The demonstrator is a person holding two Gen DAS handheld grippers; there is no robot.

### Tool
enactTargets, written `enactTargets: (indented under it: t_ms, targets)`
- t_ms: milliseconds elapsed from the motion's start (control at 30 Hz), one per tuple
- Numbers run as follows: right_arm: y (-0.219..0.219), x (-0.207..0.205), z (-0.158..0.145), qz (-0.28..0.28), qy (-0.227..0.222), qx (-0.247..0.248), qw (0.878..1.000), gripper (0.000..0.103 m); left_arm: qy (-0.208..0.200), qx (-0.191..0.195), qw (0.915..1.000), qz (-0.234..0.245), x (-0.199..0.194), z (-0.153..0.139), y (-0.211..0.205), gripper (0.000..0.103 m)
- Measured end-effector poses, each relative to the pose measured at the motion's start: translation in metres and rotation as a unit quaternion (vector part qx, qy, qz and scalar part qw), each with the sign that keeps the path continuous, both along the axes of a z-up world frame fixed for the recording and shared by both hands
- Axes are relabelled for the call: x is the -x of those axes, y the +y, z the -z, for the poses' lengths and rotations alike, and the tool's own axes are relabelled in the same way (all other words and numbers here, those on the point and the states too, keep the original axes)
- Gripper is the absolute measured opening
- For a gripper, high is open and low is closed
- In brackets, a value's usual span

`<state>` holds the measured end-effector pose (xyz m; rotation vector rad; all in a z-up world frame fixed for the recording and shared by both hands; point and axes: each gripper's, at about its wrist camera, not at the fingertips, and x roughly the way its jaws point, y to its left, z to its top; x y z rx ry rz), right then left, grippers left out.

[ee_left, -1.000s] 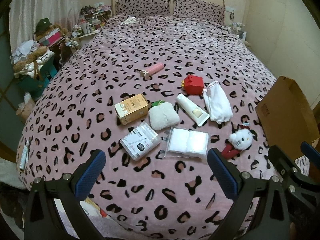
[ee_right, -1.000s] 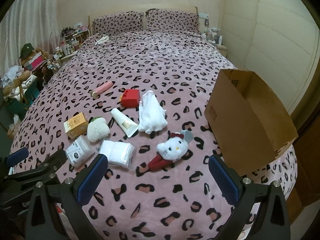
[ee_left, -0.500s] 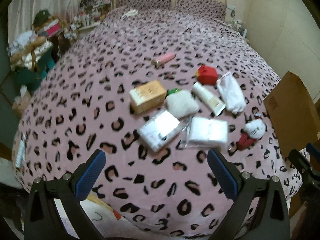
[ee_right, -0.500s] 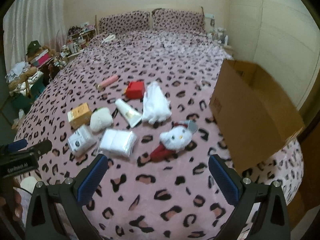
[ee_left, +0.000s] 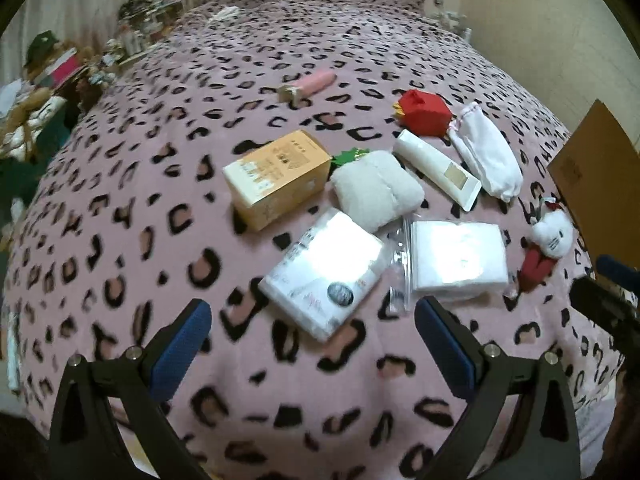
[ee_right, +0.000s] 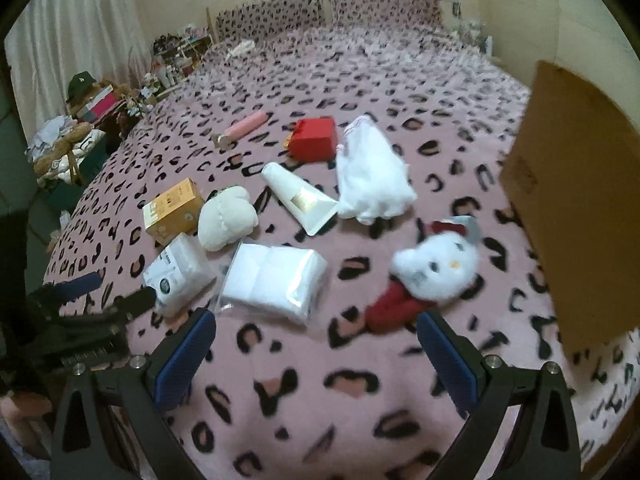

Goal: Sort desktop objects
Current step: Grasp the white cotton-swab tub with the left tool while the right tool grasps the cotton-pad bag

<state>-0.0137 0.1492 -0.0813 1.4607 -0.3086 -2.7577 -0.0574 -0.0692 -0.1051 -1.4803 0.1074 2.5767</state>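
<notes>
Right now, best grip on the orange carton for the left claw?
Take the orange carton across its two long side faces, near mid-length, coming straight down from above. It lies flat on the bedspread, so those faces are flat and parallel. The white plush sits close against its right end, so avoid an end-to-end grip. Left claw is open and empty.

Not much legible here tbh. Orange box [ee_left: 276,178]: small dark print plus barcode-like marks on top face, too blurry to read. White wipes pack [ee_left: 326,276]: round dark logo at its 5 o'clock corner, red scribbly print beside it, unreadable. White tube [ee_left: 438,168]: beige label patch, no letters made out. Cardboard box [ee_left: 592,176] at 3 o'clock: faint stamped print on side, illegible. Left gripper body in right wrist view has white lettering, too smeared.
</notes>
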Motion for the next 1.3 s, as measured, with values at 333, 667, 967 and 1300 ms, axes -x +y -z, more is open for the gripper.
enactTargets:
  t_ms: [333,667,967,1300]
  targets:
    - [-0.01,0.06,0.043,-0.008,-0.054,0.043,0.998,0.103,-0.002,-0.034,0.9993,0.017,0.03,0.032,0.001,0.103]
    - [-0.025,0.081,0.088,-0.001,-0.099,0.049,0.994,0.097,-0.01,-0.025,0.9996,0.011,0.041,0.062,0.007,0.102]
    - [-0.032,0.073,0.088,-0.011,-0.06,0.048,0.997,0.063,0.005,-0.014,0.9998,0.012,0.037,0.068,0.014,0.091]
    - [-0.037,0.063,0.073,-0.016,-0.027,0.063,0.998,0.045,0.001,-0.045,0.9988,-0.021,0.029,0.063,-0.001,0.082]
